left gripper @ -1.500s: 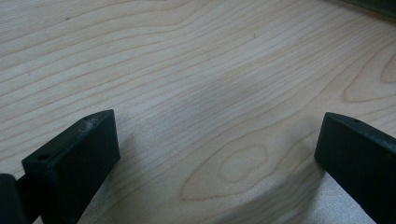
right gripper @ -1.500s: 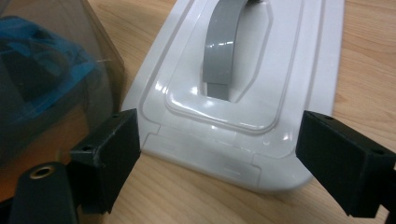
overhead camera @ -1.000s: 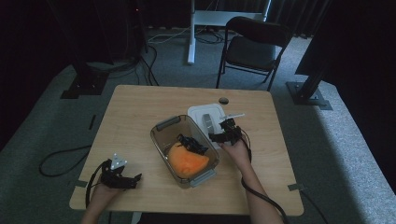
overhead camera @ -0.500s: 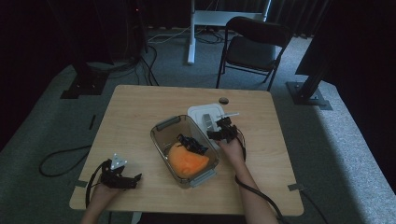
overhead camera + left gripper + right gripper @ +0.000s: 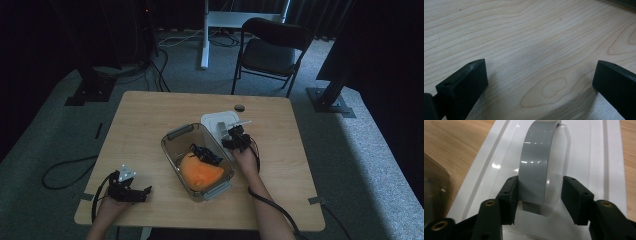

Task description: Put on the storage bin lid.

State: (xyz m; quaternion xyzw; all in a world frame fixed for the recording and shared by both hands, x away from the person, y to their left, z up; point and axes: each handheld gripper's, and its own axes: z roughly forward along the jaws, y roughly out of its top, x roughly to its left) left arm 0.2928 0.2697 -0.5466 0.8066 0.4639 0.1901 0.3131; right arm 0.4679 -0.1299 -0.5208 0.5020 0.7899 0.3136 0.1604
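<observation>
A white lid (image 5: 219, 120) lies flat on the wooden table just behind a clear tub (image 5: 175, 136). In the right gripper view the lid (image 5: 586, 157) has a grey arched handle (image 5: 536, 162). My right gripper (image 5: 540, 187) straddles this handle and its jaws have just been closing. The left pad touches the handle, while a gap remains at the right pad. From above, the right gripper (image 5: 235, 137) points down at the lid's near edge. My left gripper (image 5: 142, 192) rests at the table's near left corner. Its jaws (image 5: 539, 72) stand wide open over bare wood.
The clear tub has grey latches and holds an orange lump (image 5: 200, 172) and a black tangled thing (image 5: 205, 152). A small dark disc (image 5: 239, 107) lies near the table's far edge. A black chair (image 5: 272, 50) stands beyond the table.
The right gripper has sunk a little onto the lid and shifted slightly toward the far side. The left gripper and the tub have stayed put.
</observation>
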